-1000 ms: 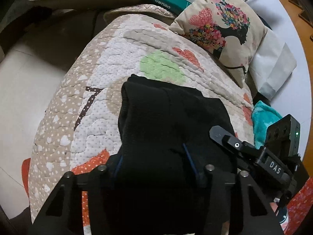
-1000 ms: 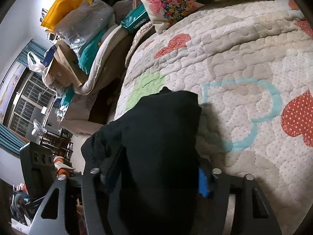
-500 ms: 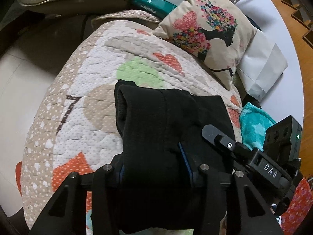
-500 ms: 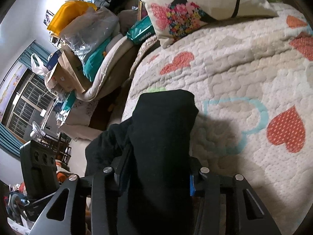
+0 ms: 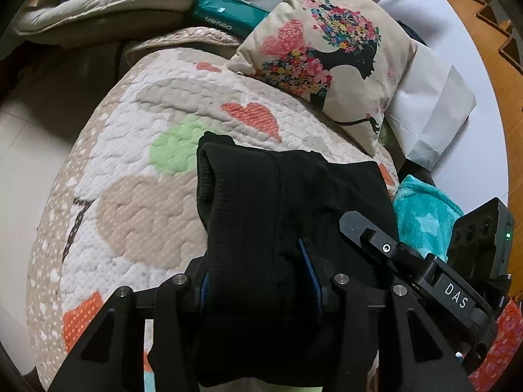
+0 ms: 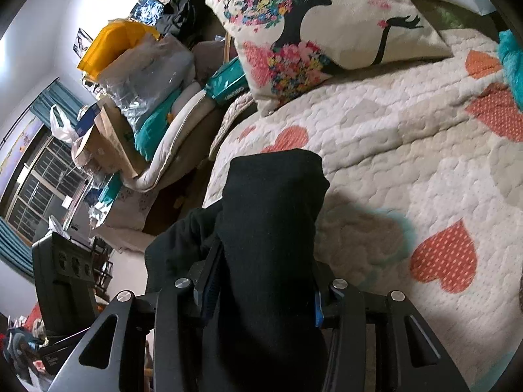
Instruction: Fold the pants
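Between both grippers hang the black pants (image 5: pixel 281 215), a thick bundle clamped by each: the left gripper (image 5: pixel 258 281) has its blue pads pressed into the fabric on both sides, and the right gripper (image 6: pixel 261 294), whose jaws have just been closing, now pinches its own bunch of the same cloth. Holding two points along one edge likely keeps the garment spread so it can be carried and laid over in a fold; the free part drapes forward above the quilt (image 5: pixel 130 170), casting a shadow on it. Support surface: a soft quilted cover with heart patches, so the cloth should not slide much. A floral pillow (image 5: pixel 330 62) sits at the far end, well apart. Cluttered room: bags and boxes (image 6: pixel 130 91) beside the bed, window (image 6: pixel 36 183) beyond.
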